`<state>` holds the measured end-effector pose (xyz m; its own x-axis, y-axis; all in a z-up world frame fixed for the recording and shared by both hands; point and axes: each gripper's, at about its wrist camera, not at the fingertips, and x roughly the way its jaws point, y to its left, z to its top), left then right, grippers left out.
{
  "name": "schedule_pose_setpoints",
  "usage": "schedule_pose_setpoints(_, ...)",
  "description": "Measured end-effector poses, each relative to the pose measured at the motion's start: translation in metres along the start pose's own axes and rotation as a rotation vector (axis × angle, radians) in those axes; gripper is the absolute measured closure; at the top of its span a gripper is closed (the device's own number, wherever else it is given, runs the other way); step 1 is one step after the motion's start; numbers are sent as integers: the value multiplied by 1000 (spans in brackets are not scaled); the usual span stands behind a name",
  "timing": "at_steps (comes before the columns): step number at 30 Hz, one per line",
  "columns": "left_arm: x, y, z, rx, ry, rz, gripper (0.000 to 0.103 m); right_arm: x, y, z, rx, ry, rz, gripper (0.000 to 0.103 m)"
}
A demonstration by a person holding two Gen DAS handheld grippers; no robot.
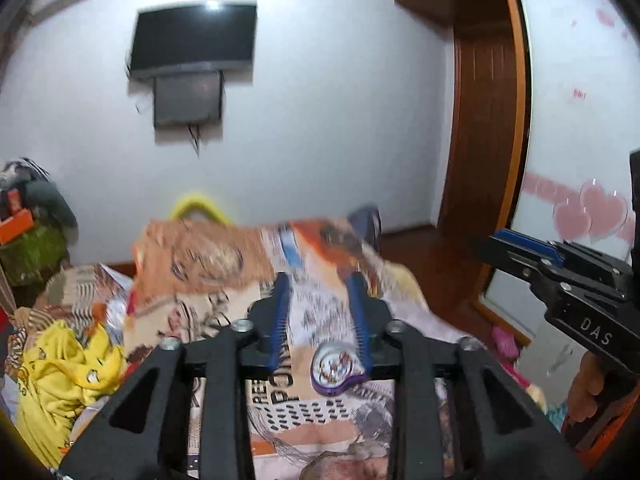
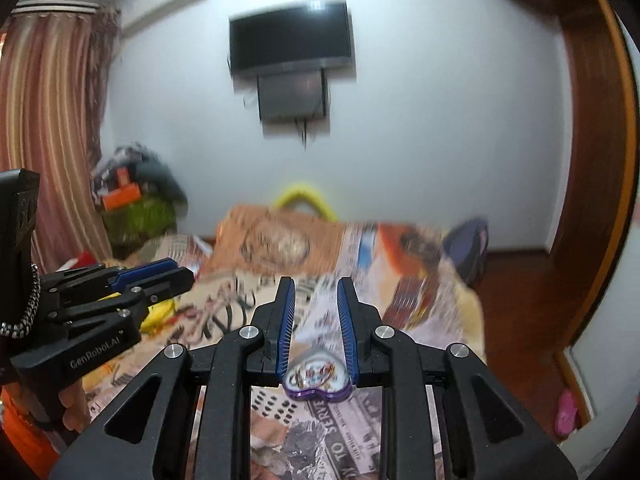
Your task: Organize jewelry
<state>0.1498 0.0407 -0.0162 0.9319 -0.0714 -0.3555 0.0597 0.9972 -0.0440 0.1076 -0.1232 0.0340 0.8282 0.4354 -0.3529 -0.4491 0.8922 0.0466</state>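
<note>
Right wrist view: left claw [image 1: 320,277] and right claw [image 2: 316,282] gape empty; heart box [image 2: 318,378] blurred.

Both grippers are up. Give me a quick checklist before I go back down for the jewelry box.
1. Left gripper empty: ok, jaws apart, nothing between them.
2. Right gripper empty: ok, jaws apart with a narrower gap, nothing between them.
3. Box located: ok, the purple heart-shaped box lies on the sheet, below both grippers.
4. Box lid shut: cannot tell, too blurred.
5. Loose jewelry left on the sheet: cannot tell, the busy print and blur hide small pieces.
6. Grippers apart from each other: ok, side by side and not touching.
</note>
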Motion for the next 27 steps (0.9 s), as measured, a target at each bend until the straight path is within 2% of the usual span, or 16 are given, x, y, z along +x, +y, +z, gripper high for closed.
schedule_pose_setpoints(2, -27, -3, 4, 0, -71, 16, 64, -24, 5, 3, -15, -63, -17, 77)
schedule_pose_setpoints(3, -36, -3, 5, 2, -94, 24, 61, -32, 6, 4, -17, -86, -24, 71)
schedule_pose_setpoints(6, -64, -8, 5, 16, -174, 73, 39, -58, 13, 6, -12, -158, -37, 58)
schedule_pose_setpoints(8, -81, -11, 3, 20, -212, 93, 31, -67, 16, 5, -4, -189, -48, 45)
schedule_pose_setpoints(10, -91, -13, 2, 23, -230, 105, 13, -73, 19, 4, 1, -221, -62, 26)
schedule_pose_setpoints(12, -100, -14, -1, 19, -249, 121, 6, -80, 24, 2, 1, -254, -93, 17)
schedule_pose_setpoints(14, -104, -15, -3, 16, -260, 130, 4, -85, 29, 1, -5, -273, -123, 12)
schedule_pose_setpoints(16, -108, -16, -4, 10, -263, 132, 2, -85, 33, 0, -7, -278, -144, 2)
schedule_pose_setpoints(21, -115, -22, -6, 10, -262, 134, 2, -84, 35, -1, 8, -263, -183, 0)
schedule_pose_setpoints(27, -121, -24, -9, 9, -263, 138, 1, -98, 32, -10, 9, -254, -187, 0)
